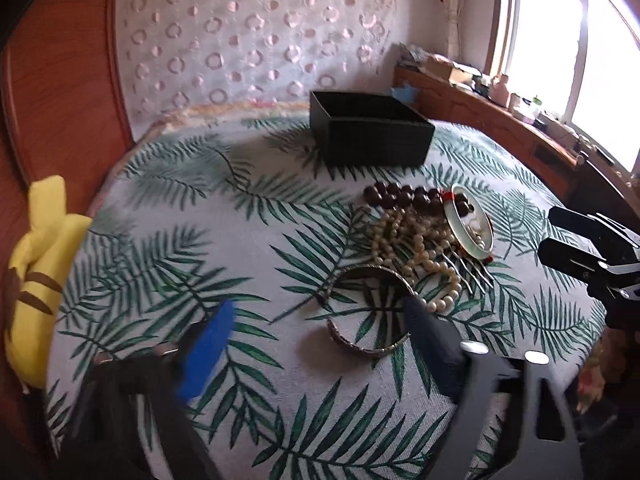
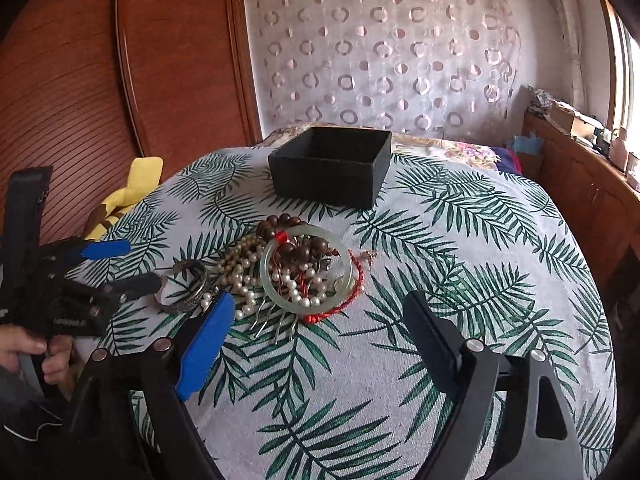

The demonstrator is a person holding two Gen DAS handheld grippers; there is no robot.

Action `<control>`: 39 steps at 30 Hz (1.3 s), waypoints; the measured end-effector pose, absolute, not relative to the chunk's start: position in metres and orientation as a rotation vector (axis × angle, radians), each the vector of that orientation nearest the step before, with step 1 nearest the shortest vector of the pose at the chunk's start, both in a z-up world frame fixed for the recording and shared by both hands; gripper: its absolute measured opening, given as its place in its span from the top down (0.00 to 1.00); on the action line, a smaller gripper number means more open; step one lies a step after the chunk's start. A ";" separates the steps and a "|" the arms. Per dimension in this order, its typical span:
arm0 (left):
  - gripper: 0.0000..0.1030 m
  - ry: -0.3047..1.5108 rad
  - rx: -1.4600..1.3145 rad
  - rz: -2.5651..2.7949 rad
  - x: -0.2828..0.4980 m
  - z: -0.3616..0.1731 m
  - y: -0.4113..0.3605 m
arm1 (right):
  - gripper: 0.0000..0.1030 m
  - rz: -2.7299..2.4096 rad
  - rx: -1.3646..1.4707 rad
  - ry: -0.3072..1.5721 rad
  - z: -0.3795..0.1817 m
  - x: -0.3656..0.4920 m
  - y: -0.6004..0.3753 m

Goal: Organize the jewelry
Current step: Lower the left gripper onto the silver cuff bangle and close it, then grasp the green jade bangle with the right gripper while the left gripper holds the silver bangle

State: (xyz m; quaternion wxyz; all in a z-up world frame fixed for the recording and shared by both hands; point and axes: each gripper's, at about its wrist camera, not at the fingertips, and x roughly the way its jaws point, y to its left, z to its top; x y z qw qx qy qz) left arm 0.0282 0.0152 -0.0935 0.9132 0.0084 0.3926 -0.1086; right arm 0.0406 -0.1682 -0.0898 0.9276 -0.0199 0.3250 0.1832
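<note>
The jewelry lies in one tangled heap on the leaf-printed tablecloth (image 2: 460,240), in front of the open black rectangular box (image 2: 332,164), which sits apart from the heap toward the far edge. The box interior shows no pieces, so sorting appears not yet begun.

Heap contents: a pale green jade bangle (image 2: 306,272) rests on top of a strand of dark brown wooden beads (image 2: 280,226), with a red braided cord (image 2: 352,288) curling out beneath it. A cream pearl necklace (image 1: 416,248) spreads to one side, and a metal hair comb (image 1: 472,272) protrudes from under the pearls. A flat silver-toned open cuff bracelet (image 1: 368,312) lies at the edge of the heap, clear of the tangle, which likely makes it the easiest first pick.

The left gripper (image 1: 316,344) has its jaws apart and unclamped; its dark finger overlaps the cuff's rim in the left wrist view, though contact cannot be confirmed. The right gripper (image 2: 316,344) stands wide apart, empty, aimed at the bangle side of the heap
</note>
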 end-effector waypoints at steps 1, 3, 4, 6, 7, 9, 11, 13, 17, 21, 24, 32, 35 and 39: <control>0.47 0.829 0.008 -0.237 0.030 -0.096 0.015 | 0.15 0.378 -0.040 0.668 -0.090 0.040 -0.169; 0.61 0.856 -0.008 -0.246 0.031 -0.100 0.014 | 0.15 0.378 -0.039 0.667 -0.090 0.040 -0.170; 0.70 0.867 -0.009 -0.240 0.030 -0.103 0.013 | 0.15 0.377 -0.040 0.668 -0.090 0.040 -0.170; 0.74 0.870 -0.011 -0.236 0.029 -0.105 0.012 | 0.15 0.377 -0.039 0.668 -0.090 0.040 -0.170; 0.80 0.870 -0.011 -0.235 0.030 -0.105 0.011 | 0.15 0.378 -0.038 0.669 -0.090 0.040 -0.170; 0.89 0.873 0.000 -0.234 0.031 -0.105 0.008 | 0.15 0.379 -0.035 0.669 -0.090 0.040 -0.170; 0.91 0.873 0.036 -0.219 0.032 -0.106 0.006 | 0.15 0.380 -0.036 0.665 -0.090 0.039 -0.171; 0.95 0.875 0.073 -0.201 0.033 -0.105 0.007 | 0.15 0.380 -0.037 0.666 -0.089 0.040 -0.171; 0.96 0.888 0.101 -0.180 0.033 -0.105 0.015 | 0.15 0.382 -0.037 0.664 -0.089 0.039 -0.172; 0.92 0.892 0.113 -0.170 0.031 -0.105 0.020 | 0.15 0.391 -0.041 0.672 -0.090 0.040 -0.171; 0.90 0.890 0.111 -0.170 0.027 -0.106 0.022 | 0.16 0.406 -0.051 0.684 -0.093 0.042 -0.167; 0.96 0.865 0.096 -0.201 0.020 -0.105 0.022 | 0.53 0.525 -0.123 0.741 -0.098 0.061 -0.146; 0.96 0.847 0.091 -0.204 0.018 -0.102 0.022 | 0.66 0.577 -0.144 0.768 -0.100 0.069 -0.134; 0.96 0.821 0.074 -0.208 0.017 -0.097 0.024 | 0.71 0.585 -0.191 0.790 -0.105 0.076 -0.121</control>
